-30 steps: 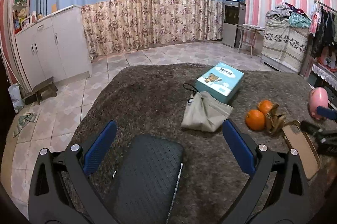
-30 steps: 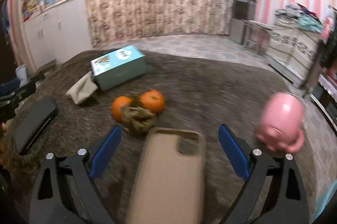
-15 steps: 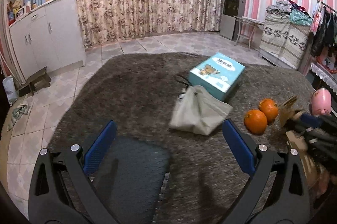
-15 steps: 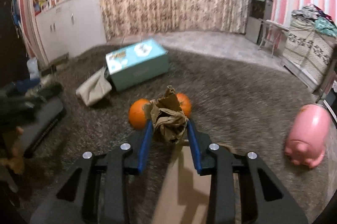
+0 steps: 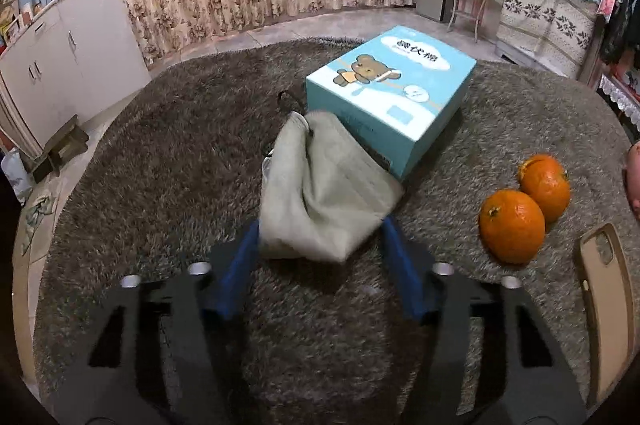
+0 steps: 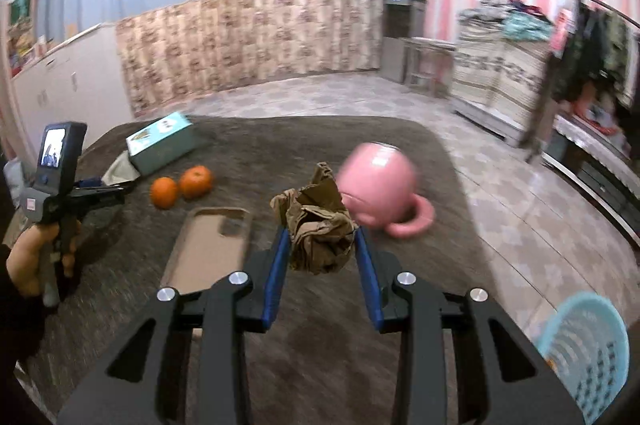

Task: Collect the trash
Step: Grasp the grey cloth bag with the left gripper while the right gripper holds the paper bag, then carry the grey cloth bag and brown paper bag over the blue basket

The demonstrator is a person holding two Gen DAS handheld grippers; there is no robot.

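Note:
A crumpled grey face mask [image 5: 320, 193] lies on the shaggy brown table cover [image 5: 180, 165], against a light-blue box [image 5: 392, 93]. My left gripper [image 5: 320, 229] is closing on the mask's near edge, and both blue pads touch the bunched fabric. My right gripper [image 6: 320, 235] is shut on a crumpled wad of brown paper [image 6: 320, 225], held above the cover in front of a pink mug [image 6: 376, 193]. In the right wrist view, the left gripper [image 6: 116, 187] sits at the far left, held by a hand [image 6: 36, 257], its tips at the mask [image 6: 120, 169].
Two oranges [image 5: 512, 225] lie right of the mask, with a tan phone case [image 5: 604, 305] beyond them. A light-blue plastic basket [image 6: 584, 357] stands on the floor at the lower right. Tiled floor surrounds the table.
My left gripper left the black case, moved forward to the mask and closed around it. My right gripper shut on the brown paper, lifted it and swung right toward the pink mug.

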